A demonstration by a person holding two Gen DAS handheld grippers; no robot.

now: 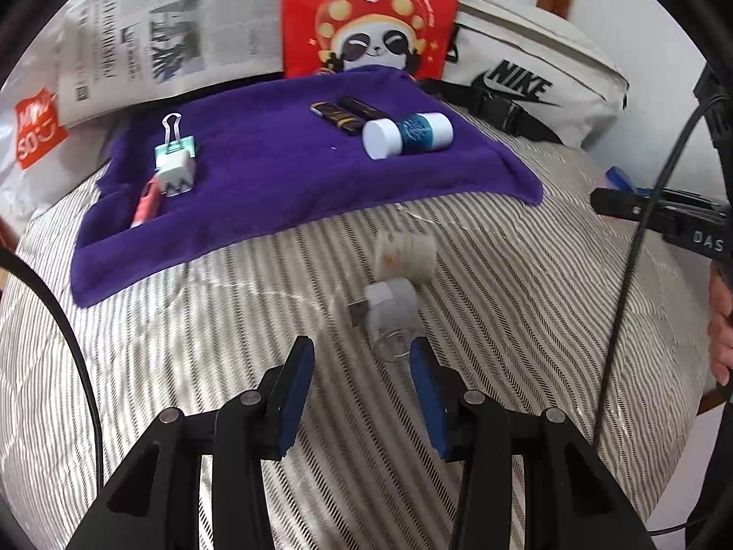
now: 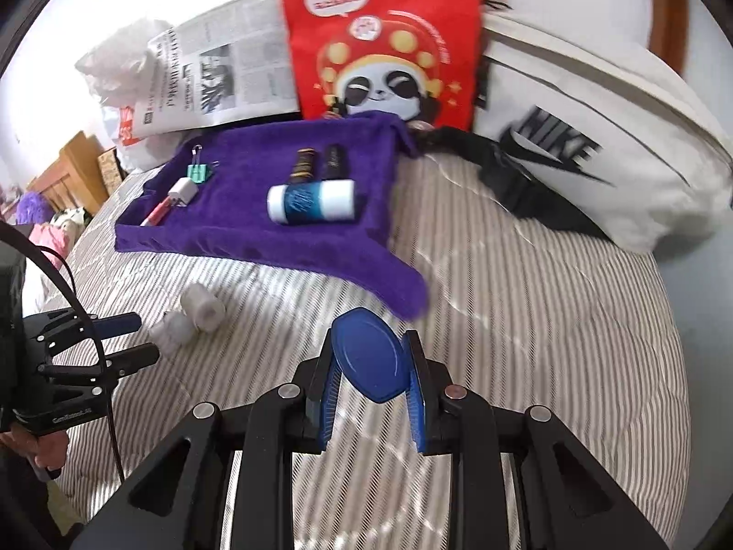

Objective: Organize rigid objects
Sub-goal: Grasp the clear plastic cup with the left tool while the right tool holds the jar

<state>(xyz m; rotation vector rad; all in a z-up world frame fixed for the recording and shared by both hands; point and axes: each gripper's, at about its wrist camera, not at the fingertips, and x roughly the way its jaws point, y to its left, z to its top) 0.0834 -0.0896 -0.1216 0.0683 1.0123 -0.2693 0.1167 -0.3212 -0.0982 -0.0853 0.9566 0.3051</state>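
A purple towel (image 1: 284,174) (image 2: 256,233) lies on the striped bed. On it are a green binder clip (image 1: 176,144), a white plug (image 1: 176,176), a pink pen (image 1: 146,204), two dark tubes (image 1: 348,112) and a white and blue bottle (image 1: 407,133) (image 2: 311,201). In front of the towel lie a white roll (image 1: 405,252) (image 2: 204,305) and a small white and clear piece (image 1: 389,316) (image 2: 172,330). My left gripper (image 1: 362,343) (image 2: 123,339) is open just short of that piece, with nothing between its pads. My right gripper (image 2: 370,337) is shut on a blue oval disc (image 2: 371,362).
A red panda bag (image 1: 371,13) (image 2: 385,46), a newspaper (image 1: 174,32) and a white Nike bag (image 1: 527,68) (image 2: 572,137) stand behind the towel. A white plastic bag (image 1: 32,137) sits at the far left. The striped cover (image 2: 527,321) stretches right of the towel.
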